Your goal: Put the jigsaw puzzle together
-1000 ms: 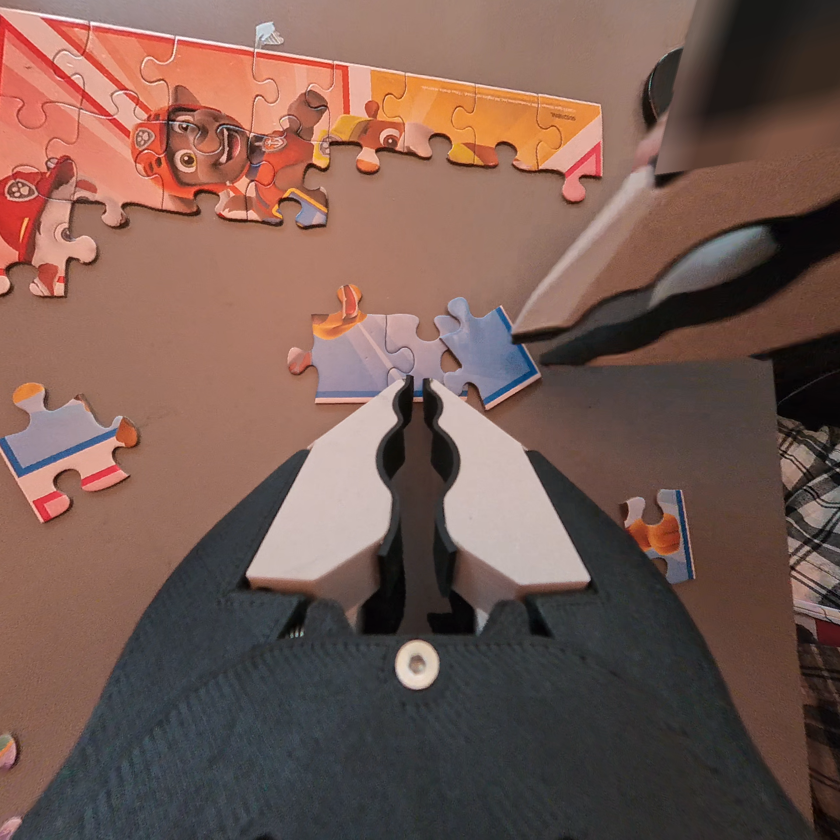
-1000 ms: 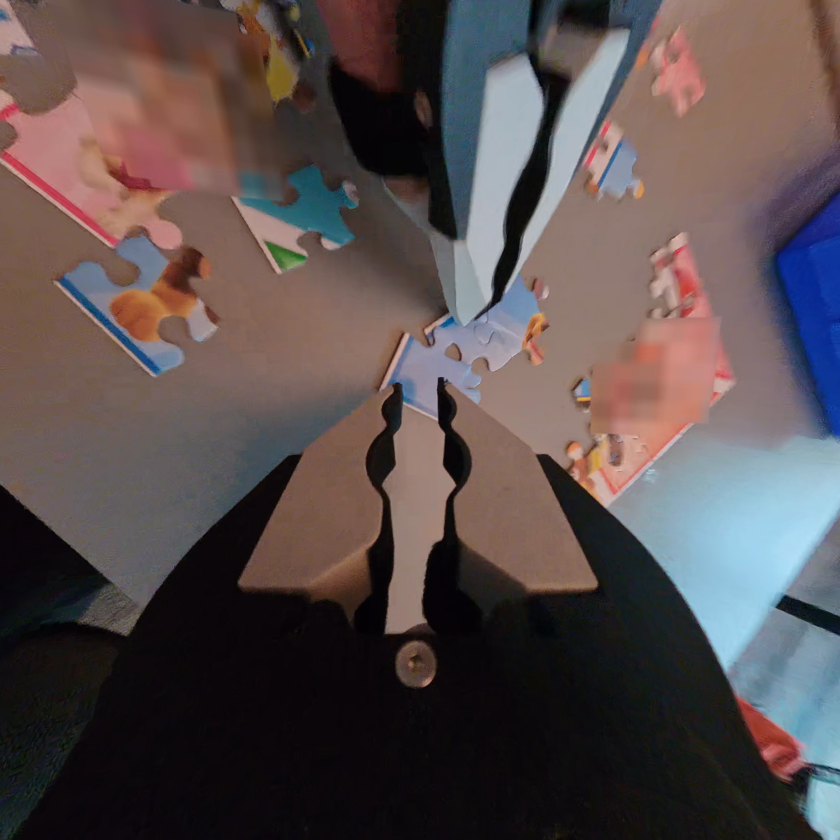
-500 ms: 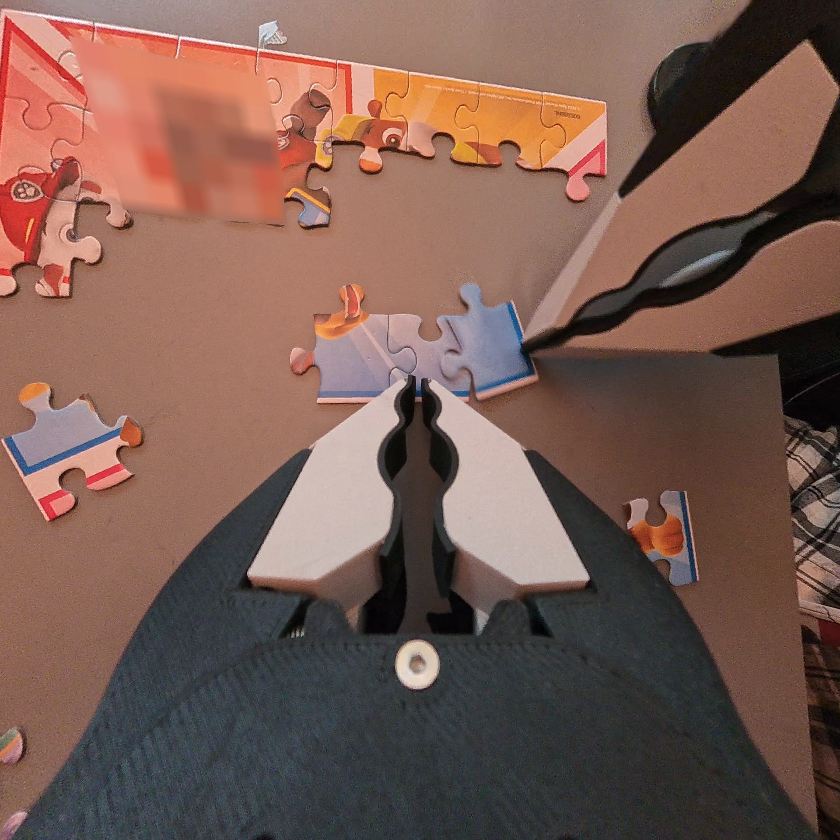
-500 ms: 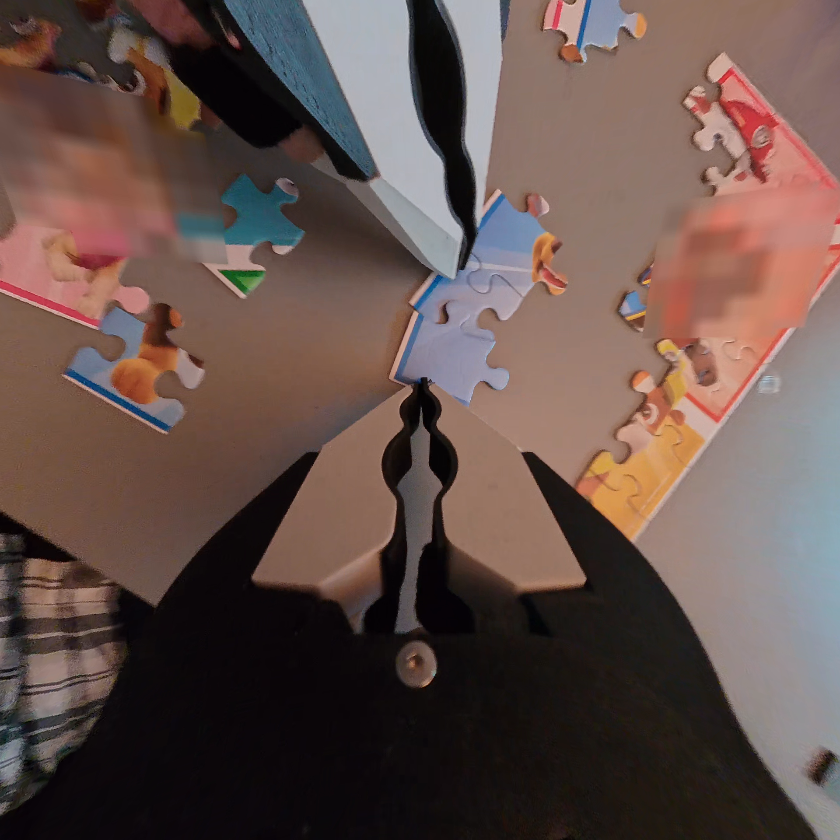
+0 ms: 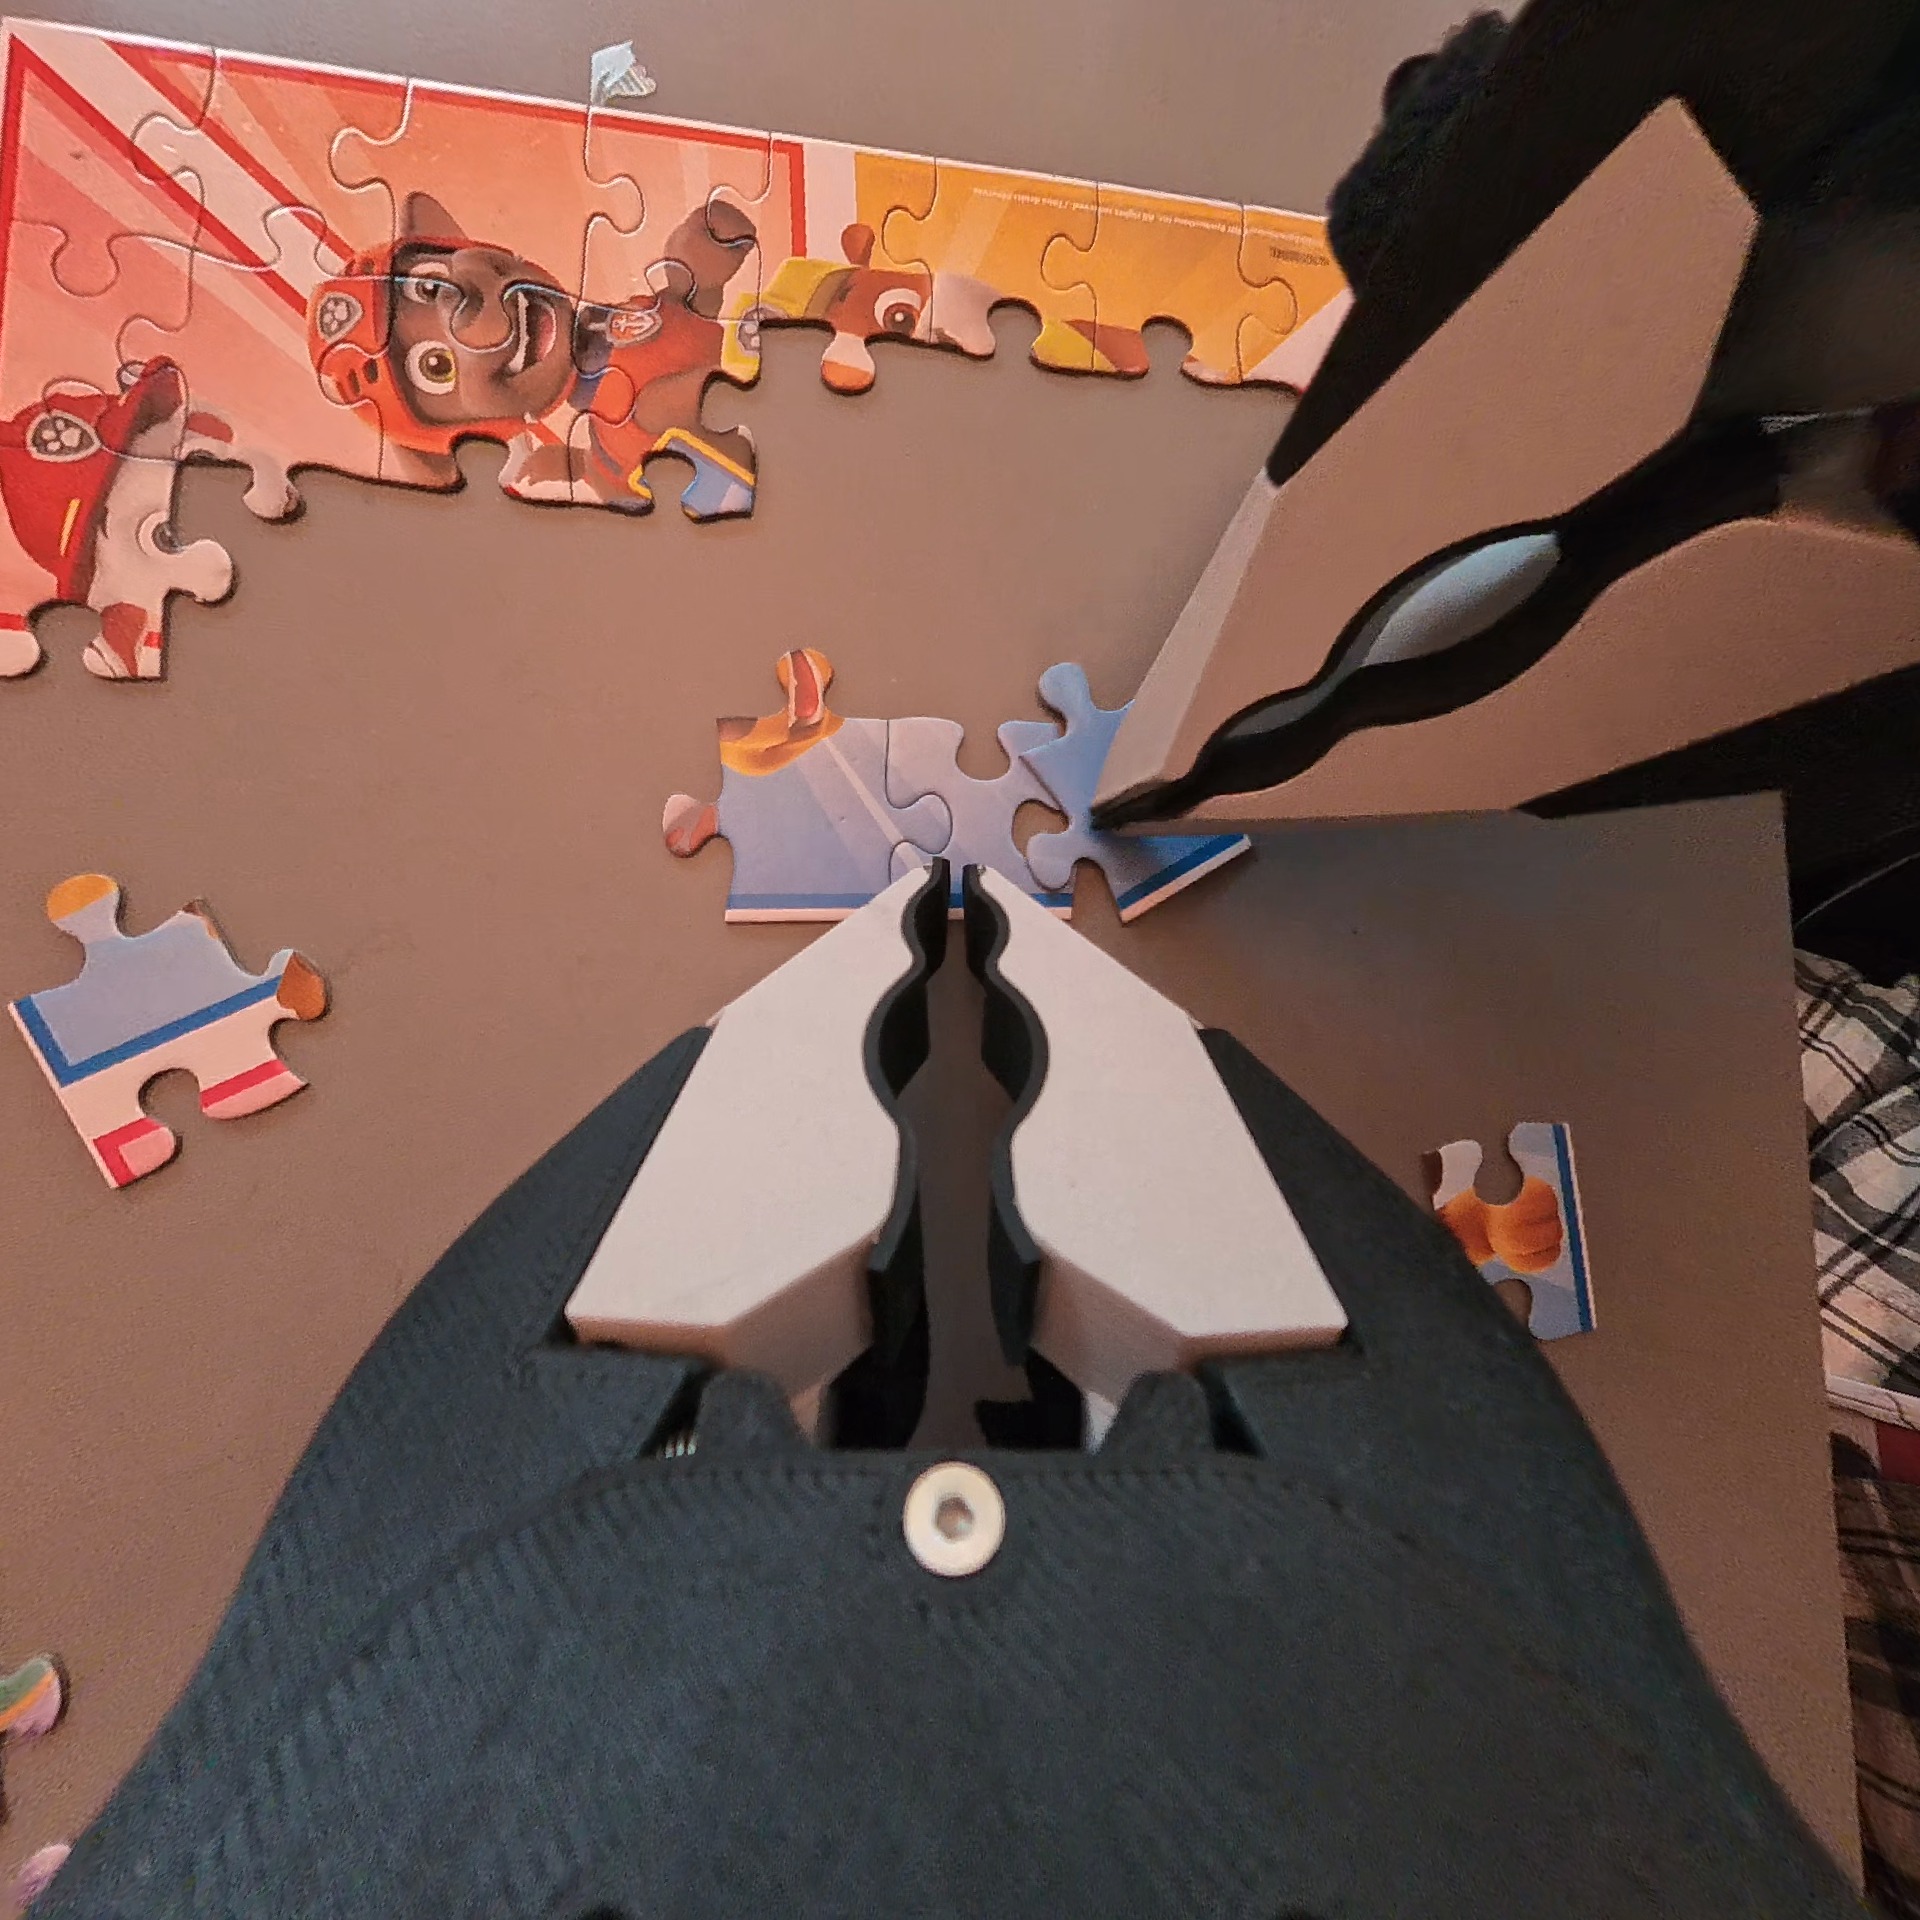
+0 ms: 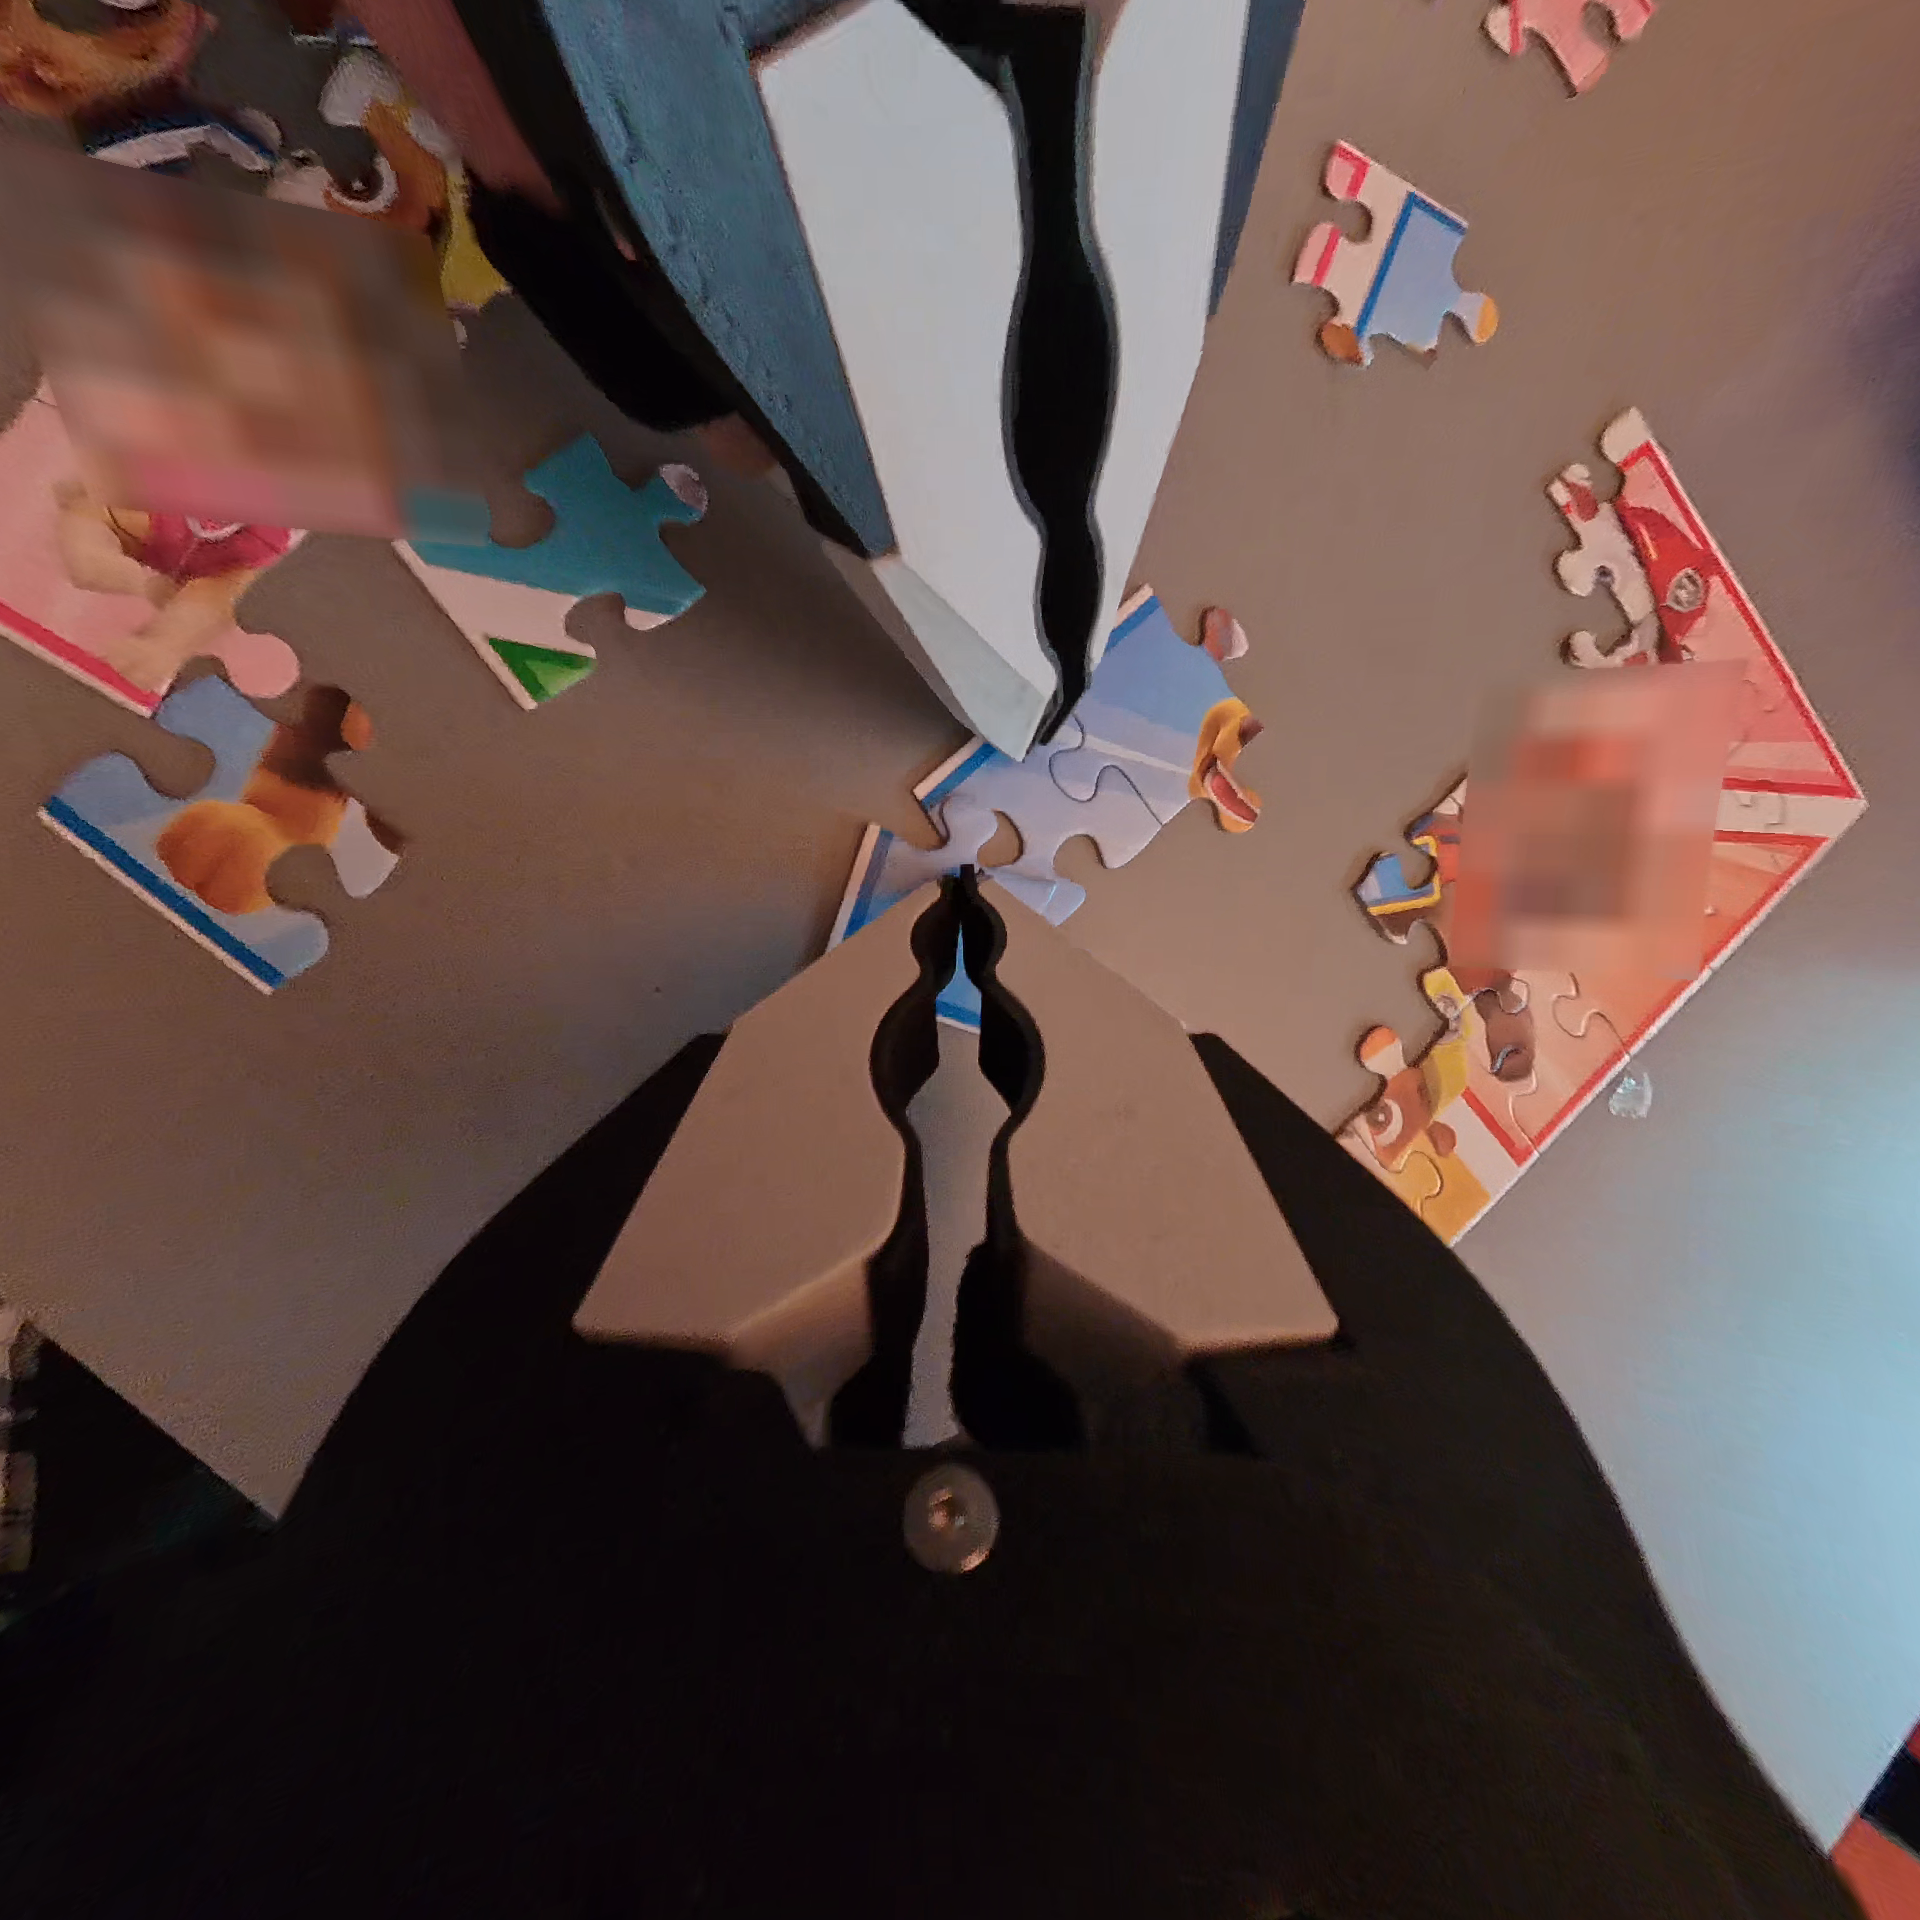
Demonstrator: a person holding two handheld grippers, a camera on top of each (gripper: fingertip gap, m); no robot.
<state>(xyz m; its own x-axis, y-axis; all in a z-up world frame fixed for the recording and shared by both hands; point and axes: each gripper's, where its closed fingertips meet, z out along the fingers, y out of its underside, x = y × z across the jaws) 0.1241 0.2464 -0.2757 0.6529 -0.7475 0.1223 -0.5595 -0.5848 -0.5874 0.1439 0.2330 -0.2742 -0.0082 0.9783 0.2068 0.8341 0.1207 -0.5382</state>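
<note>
A small blue cluster of three joined jigsaw pieces [image 5: 831, 821] lies flat on the brown table [image 5: 520, 1039]. Its right-hand corner piece [image 5: 1070, 727] sits slightly turned, with a small gap at the joint. My left gripper [image 5: 954, 881] is shut and empty, its tips resting on the cluster's near edge. My right gripper [image 5: 1101, 816] comes in from the right, shut, with its tips pressing on top of the corner piece. In the right wrist view my right gripper [image 6: 966, 878] touches the cluster [image 6: 1122, 769] and the left gripper [image 6: 1049, 717] points down from above.
The assembled red and orange puzzle strip [image 5: 468, 208] lies along the far side and also shows in the right wrist view [image 6: 1652, 582]. Loose pieces lie at left [image 5: 156, 1018] and right [image 5: 1517, 1226], plus a teal one [image 6: 582, 561]. The table edge [image 5: 1792, 1143] borders plaid cloth [image 5: 1870, 1091]. My left and right fingertips are right by each other.
My right gripper closed and moved from beside the corner piece onto it. The corner piece first slid against the cluster, then turned slightly. My left gripper stayed put.
</note>
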